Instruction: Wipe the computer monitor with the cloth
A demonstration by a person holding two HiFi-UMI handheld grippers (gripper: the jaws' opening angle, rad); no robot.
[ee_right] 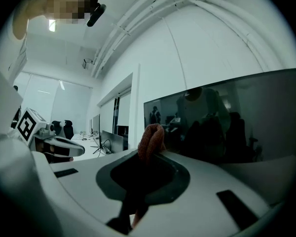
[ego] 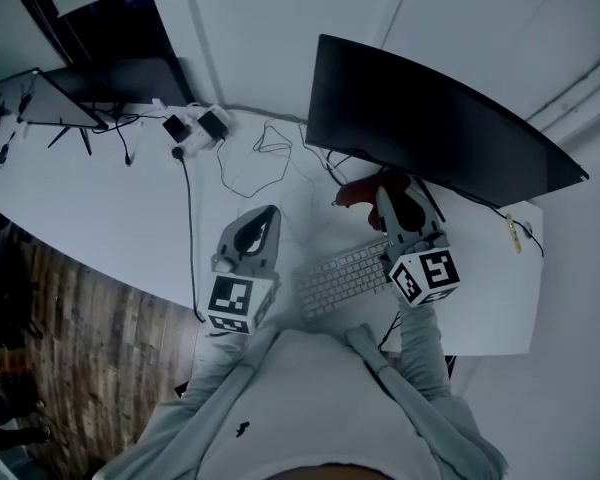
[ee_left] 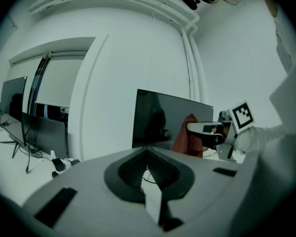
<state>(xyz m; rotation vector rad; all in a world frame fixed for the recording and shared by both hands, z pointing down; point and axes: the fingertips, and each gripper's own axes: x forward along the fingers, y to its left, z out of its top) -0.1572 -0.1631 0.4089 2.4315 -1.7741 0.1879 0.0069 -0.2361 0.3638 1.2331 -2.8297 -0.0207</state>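
A wide dark curved monitor (ego: 430, 128) stands at the back of the white desk (ego: 100, 198). My right gripper (ego: 384, 190) is shut on a red-brown cloth (ego: 365, 190), held just below the monitor's lower edge. In the right gripper view the cloth (ee_right: 151, 138) sticks up between the jaws, close to the dark screen (ee_right: 232, 117). My left gripper (ego: 265, 215) hovers over the desk left of the keyboard, jaws shut with nothing in them. The left gripper view shows the monitor (ee_left: 163, 117), the cloth (ee_left: 187, 141) and the right gripper (ee_left: 195, 128) beyond.
A white keyboard (ego: 342, 278) lies under my right arm. Loose cables (ego: 260, 163) and power adapters (ego: 195, 126) lie on the desk behind the left gripper. A second monitor (ego: 55, 103) stands at far left. Wooden floor (ego: 90, 338) shows beyond the desk edge.
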